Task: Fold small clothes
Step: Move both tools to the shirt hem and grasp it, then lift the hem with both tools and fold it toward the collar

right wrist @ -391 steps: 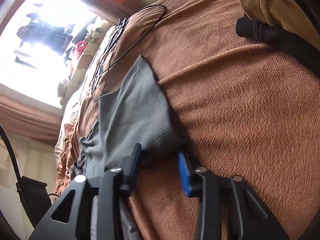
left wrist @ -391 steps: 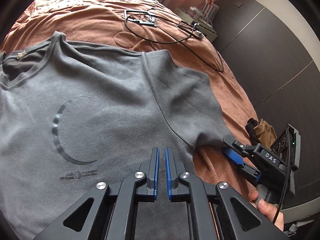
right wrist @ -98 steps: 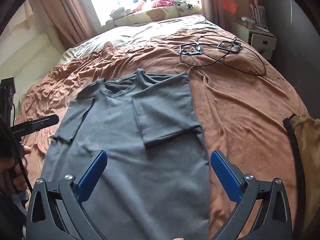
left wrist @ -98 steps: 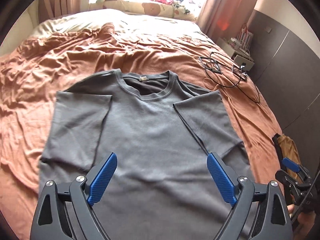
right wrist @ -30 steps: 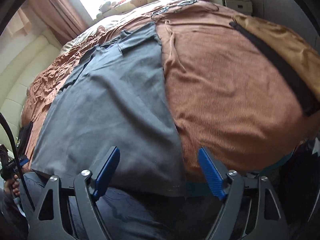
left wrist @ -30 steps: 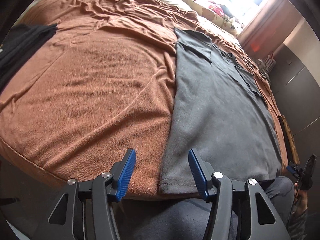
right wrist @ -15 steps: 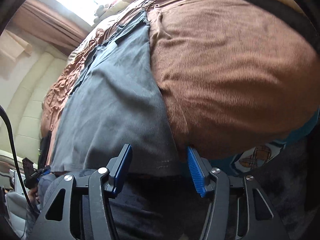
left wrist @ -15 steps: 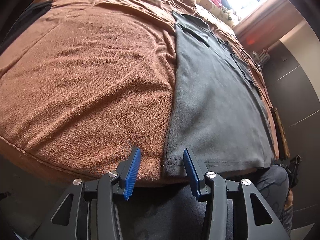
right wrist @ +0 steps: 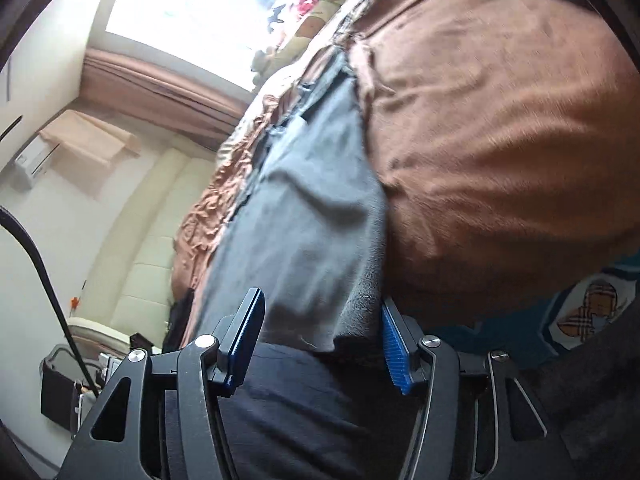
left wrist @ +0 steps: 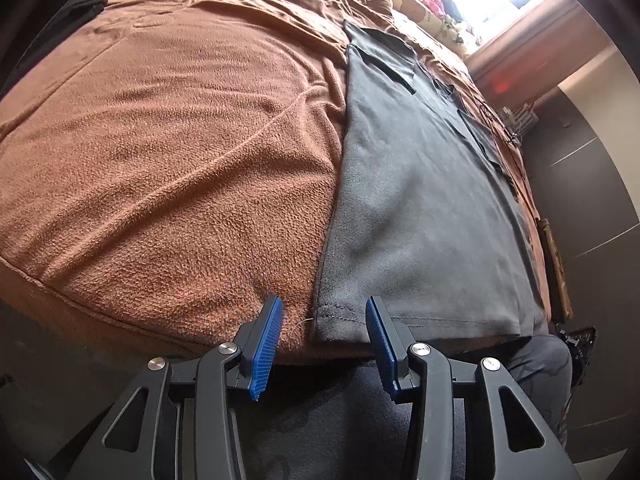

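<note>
Brown fleece bedding [left wrist: 168,168] covers the bed in front of me, with a bright window and brown curtains [right wrist: 160,84] at the far end. I can read no writing or label anywhere; the patterned patch [right wrist: 592,308] low in the right view is too blurred to make out.

My grey T-shirt [left wrist: 420,200] lies flat on the bed, long axis running away from me: hem at the near edge, collar toward the window, sleeves folded in over the body.

My left gripper [left wrist: 324,344] has its blue fingers [left wrist: 266,344] partly open on either side of the hem's left corner, not pressing the cloth. My right gripper [right wrist: 320,344] has its fingers [right wrist: 394,356] about half open around the hem's right corner [right wrist: 352,320]; the cloth bunches between them and touches the right finger, while the left one stands clear.
</note>
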A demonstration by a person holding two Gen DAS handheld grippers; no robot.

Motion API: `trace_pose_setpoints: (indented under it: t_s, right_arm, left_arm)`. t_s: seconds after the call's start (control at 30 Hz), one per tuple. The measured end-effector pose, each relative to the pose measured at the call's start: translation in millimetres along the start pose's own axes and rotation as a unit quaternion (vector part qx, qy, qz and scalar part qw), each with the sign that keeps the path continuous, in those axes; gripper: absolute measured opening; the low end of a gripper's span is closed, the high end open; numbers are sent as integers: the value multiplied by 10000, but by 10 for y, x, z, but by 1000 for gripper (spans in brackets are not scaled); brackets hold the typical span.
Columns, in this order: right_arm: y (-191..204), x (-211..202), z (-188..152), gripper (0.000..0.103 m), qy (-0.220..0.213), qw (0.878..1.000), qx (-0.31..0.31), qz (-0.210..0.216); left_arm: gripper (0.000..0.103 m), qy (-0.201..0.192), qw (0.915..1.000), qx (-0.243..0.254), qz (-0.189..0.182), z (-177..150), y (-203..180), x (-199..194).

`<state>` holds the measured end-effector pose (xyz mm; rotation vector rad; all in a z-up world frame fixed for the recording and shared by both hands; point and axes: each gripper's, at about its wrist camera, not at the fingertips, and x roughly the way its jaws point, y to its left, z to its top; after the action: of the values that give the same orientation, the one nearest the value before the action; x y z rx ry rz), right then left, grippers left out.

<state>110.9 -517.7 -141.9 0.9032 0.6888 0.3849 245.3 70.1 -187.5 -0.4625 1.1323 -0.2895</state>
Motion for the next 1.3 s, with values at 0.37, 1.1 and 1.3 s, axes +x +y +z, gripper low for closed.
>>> trace_pose_setpoints:
  t_s: [0.37, 1.1, 1.3]
  right_arm:
    - [110, 203, 130, 25, 264, 9983, 76, -510]
    - [602, -404, 144, 2, -277, 9940, -191, -1044]
    - [718, -406, 195, 2, -322, 9948, -243, -940]
  left_arm:
    - [45, -111, 9981, -510, -336, -59, 63, -16]
    - [25, -611, 9718, -1963, -1151, -291, 260, 97]
    - [6, -946, 9690, -1964, -1166, -283, 260, -80]
